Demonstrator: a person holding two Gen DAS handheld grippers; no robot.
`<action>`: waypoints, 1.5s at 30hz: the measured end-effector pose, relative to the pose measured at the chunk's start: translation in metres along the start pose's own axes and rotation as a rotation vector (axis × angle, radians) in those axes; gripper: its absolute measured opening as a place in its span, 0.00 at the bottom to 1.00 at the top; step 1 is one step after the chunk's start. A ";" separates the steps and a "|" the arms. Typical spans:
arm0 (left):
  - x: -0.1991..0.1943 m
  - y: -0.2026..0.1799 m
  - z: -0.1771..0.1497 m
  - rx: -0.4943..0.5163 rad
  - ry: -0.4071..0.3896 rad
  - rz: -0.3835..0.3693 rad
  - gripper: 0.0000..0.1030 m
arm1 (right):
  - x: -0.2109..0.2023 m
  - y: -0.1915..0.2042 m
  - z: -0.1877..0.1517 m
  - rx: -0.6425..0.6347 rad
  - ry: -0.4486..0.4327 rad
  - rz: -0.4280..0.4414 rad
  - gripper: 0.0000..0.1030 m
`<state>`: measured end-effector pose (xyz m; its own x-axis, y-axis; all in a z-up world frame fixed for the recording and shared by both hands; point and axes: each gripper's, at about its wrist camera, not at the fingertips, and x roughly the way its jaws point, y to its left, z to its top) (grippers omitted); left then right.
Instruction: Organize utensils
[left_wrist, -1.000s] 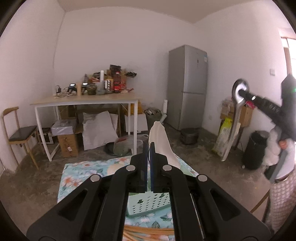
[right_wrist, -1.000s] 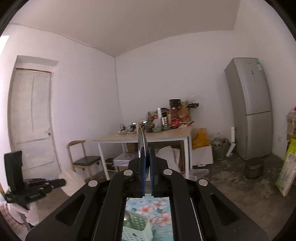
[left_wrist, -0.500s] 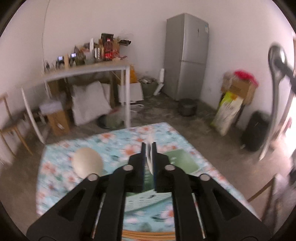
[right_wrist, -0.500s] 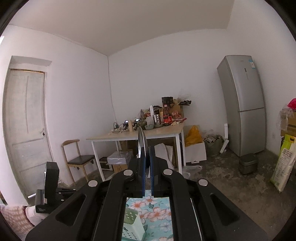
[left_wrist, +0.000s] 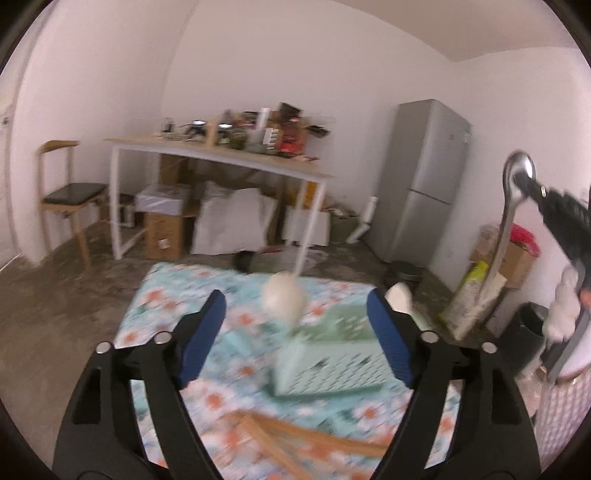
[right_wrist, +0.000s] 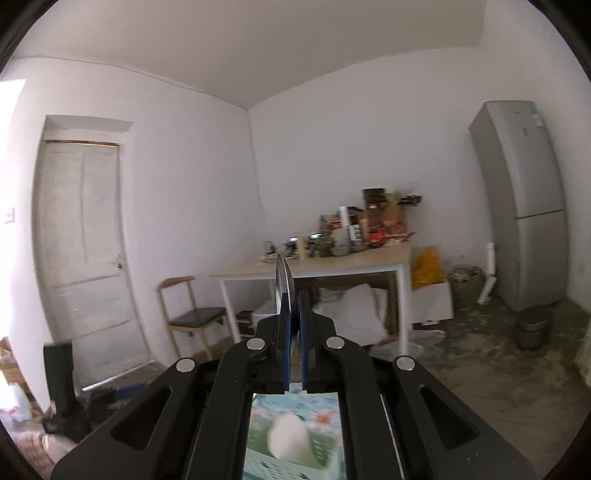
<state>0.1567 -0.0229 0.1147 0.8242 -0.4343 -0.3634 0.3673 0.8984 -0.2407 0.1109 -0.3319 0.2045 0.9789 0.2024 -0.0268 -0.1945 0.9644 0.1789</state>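
Observation:
My left gripper (left_wrist: 295, 325) is open and empty above the floral cloth (left_wrist: 221, 317). A white spoon (left_wrist: 283, 298) shows blurred between the fingers, its bowl just above the green slotted basket (left_wrist: 328, 365). A second white spoon end (left_wrist: 399, 297) sticks up behind the right finger. My right gripper (right_wrist: 294, 314) is shut on a metal spoon (right_wrist: 282, 280), seen edge-on; it also shows in the left wrist view (left_wrist: 511, 221), held high at the right. The white spoon (right_wrist: 290, 441) and basket (right_wrist: 325, 454) show below the right gripper.
Wooden chopsticks (left_wrist: 295, 439) lie on the cloth at the near edge. Behind stand a cluttered white table (left_wrist: 221, 162), a chair (left_wrist: 70, 195), a grey fridge (left_wrist: 424, 184), boxes and a black bin (left_wrist: 524, 339). A door (right_wrist: 85, 240) is at the left.
My left gripper has opened and let go of the white spoon, which drops toward the green basket. The right gripper still holds the metal spoon and has turned slightly.

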 end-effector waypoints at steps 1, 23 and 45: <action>-0.006 0.008 -0.008 -0.009 0.002 0.030 0.79 | 0.011 0.006 -0.003 -0.004 0.004 0.010 0.04; -0.059 0.092 -0.080 -0.123 0.084 0.217 0.87 | 0.135 0.061 -0.109 -0.220 0.337 -0.077 0.23; -0.006 0.069 -0.122 -0.260 0.306 0.098 0.87 | -0.008 0.028 -0.223 0.065 0.658 -0.135 0.87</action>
<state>0.1245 0.0341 -0.0091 0.6690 -0.3825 -0.6373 0.1400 0.9069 -0.3974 0.0833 -0.2684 -0.0098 0.7486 0.1623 -0.6429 -0.0495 0.9806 0.1899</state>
